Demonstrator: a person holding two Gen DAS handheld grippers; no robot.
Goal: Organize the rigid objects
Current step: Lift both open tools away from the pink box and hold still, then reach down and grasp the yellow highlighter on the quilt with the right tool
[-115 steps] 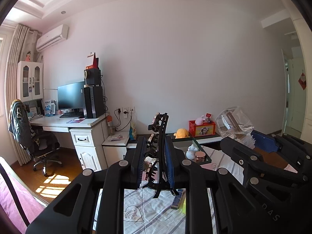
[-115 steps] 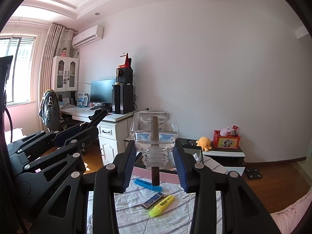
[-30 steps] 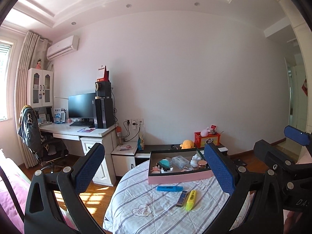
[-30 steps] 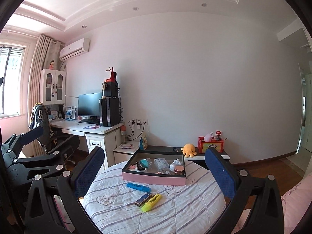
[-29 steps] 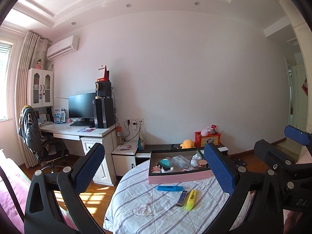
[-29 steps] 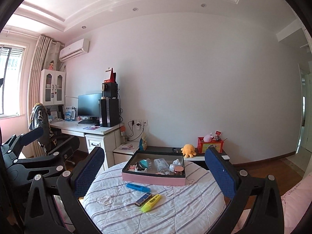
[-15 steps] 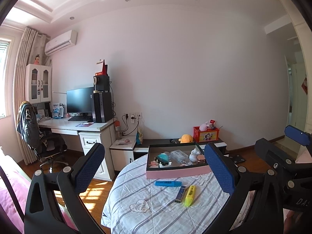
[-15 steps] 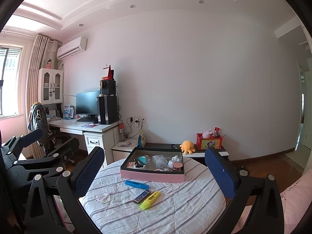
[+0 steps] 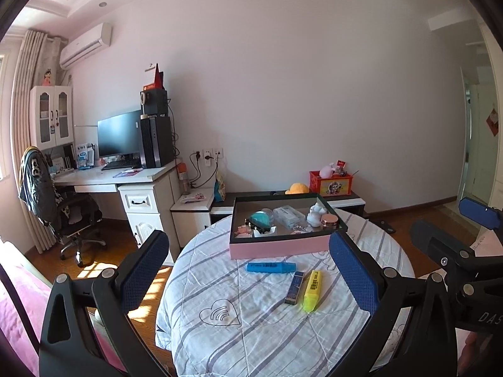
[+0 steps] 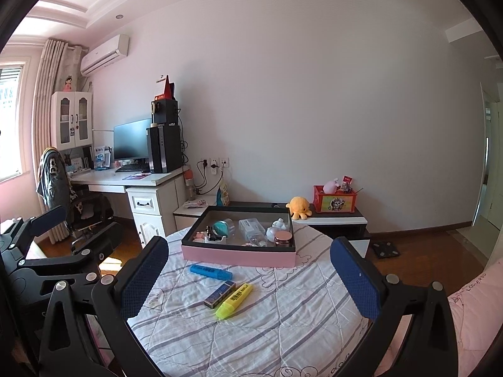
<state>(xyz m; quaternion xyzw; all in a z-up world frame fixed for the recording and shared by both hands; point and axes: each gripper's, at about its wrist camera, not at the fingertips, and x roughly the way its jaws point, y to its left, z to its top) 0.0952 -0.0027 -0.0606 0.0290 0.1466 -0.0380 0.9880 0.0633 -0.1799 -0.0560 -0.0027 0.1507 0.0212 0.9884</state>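
Left wrist view first, from left to right: a white desk (image 9: 103,179) with a black monitor (image 9: 118,138) and a computer tower (image 9: 156,141) stands against the far wall, with an office chair (image 9: 63,210) before it. My left gripper (image 9: 248,276) is spread wide and grips nothing, its blue-padded fingers (image 9: 143,270) framing a round table under a striped white cloth (image 9: 239,323). At the far side of the table sits a pink box (image 9: 279,248) with a black rim. Inside it lie a teal round item (image 9: 261,220), a clear plastic case (image 9: 287,216), a white figurine (image 9: 314,215) and a jar with a rose-gold lid (image 9: 329,220), close together. Just in front of the box lies a blue highlighter (image 9: 271,267). Nearer me, a dark slim box (image 9: 294,287) and a yellow highlighter (image 9: 312,289) lie side by side, almost touching. At the right edge I see my right gripper (image 9: 471,251) from the side.

Right wrist view, left to right: my left gripper (image 10: 47,251) shows at the left edge. My right gripper (image 10: 248,279) is also wide apart and holds nothing, hovering above the same table. The blue highlighter (image 10: 210,272), dark slim box (image 10: 219,294) and yellow highlighter (image 10: 234,300) rest on the cloth in front of the pink box (image 10: 239,256). Behind the table, an orange plush octopus (image 10: 298,207) sits on a low shelf beside a red toy crate (image 10: 334,202).
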